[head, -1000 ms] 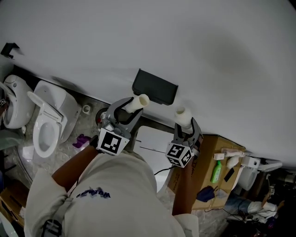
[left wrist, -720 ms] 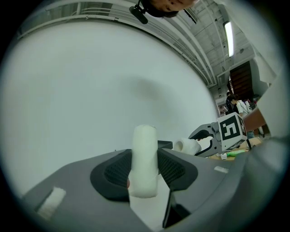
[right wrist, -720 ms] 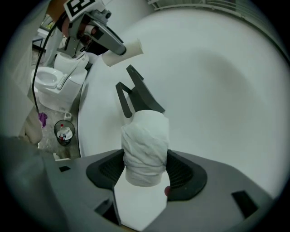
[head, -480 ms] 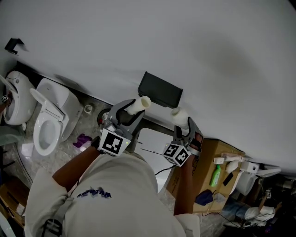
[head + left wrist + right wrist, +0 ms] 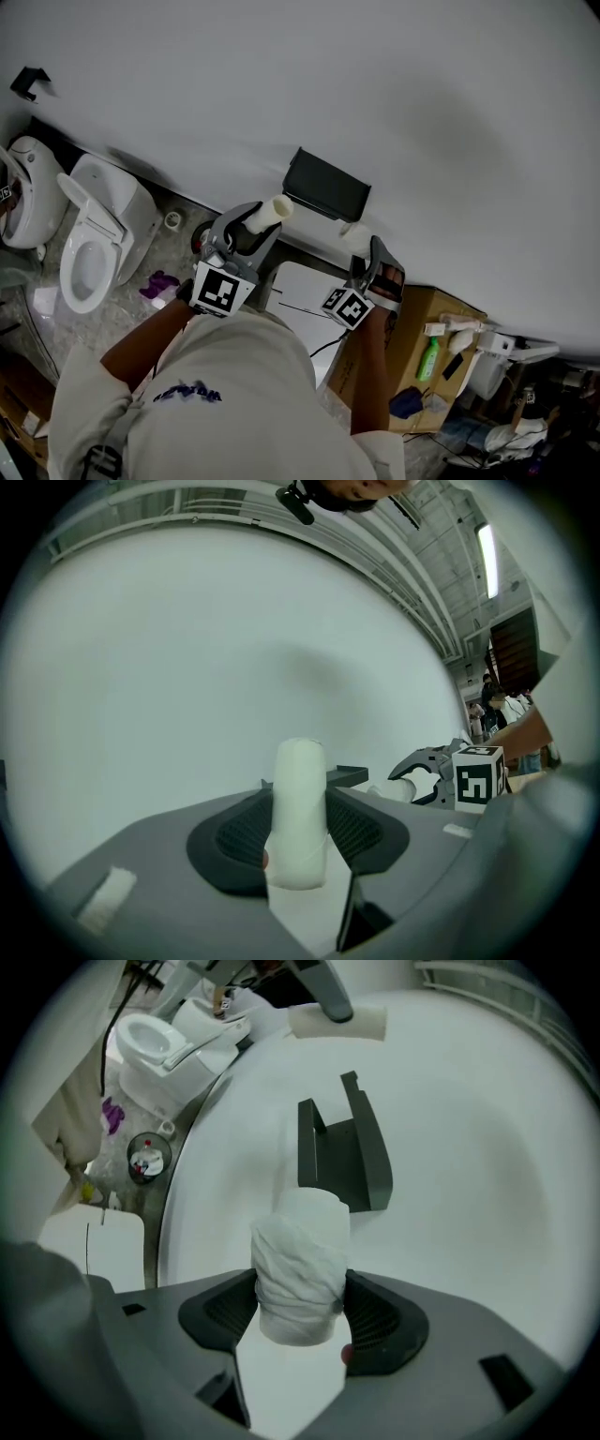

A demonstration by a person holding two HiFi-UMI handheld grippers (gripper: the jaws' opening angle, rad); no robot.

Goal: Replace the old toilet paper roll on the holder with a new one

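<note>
A dark grey paper holder [image 5: 326,185] hangs empty on the white wall. My left gripper [image 5: 255,222] is shut on a smooth white cylinder [image 5: 268,212], held level just left of the holder. In the left gripper view this cylinder [image 5: 299,813] stands pinched between the pads, with the holder's edge [image 5: 347,774] behind it. My right gripper [image 5: 362,247] is shut on a small roll of crumpled white paper [image 5: 353,233] just below the holder's right end. The right gripper view shows that roll [image 5: 300,1269] between the pads, aimed at the holder [image 5: 342,1152].
Two white toilets [image 5: 89,246] stand at the left by the wall. A cardboard box [image 5: 441,314] with a green bottle [image 5: 428,358] sits at the right. A white board [image 5: 302,287] lies on the floor under my hands, and a purple thing [image 5: 155,283] lies near the toilets.
My right gripper has rolled and sunk a little with its paper roll, which now points toward the holder. The left gripper has shifted slightly, still holding the white cylinder.
</note>
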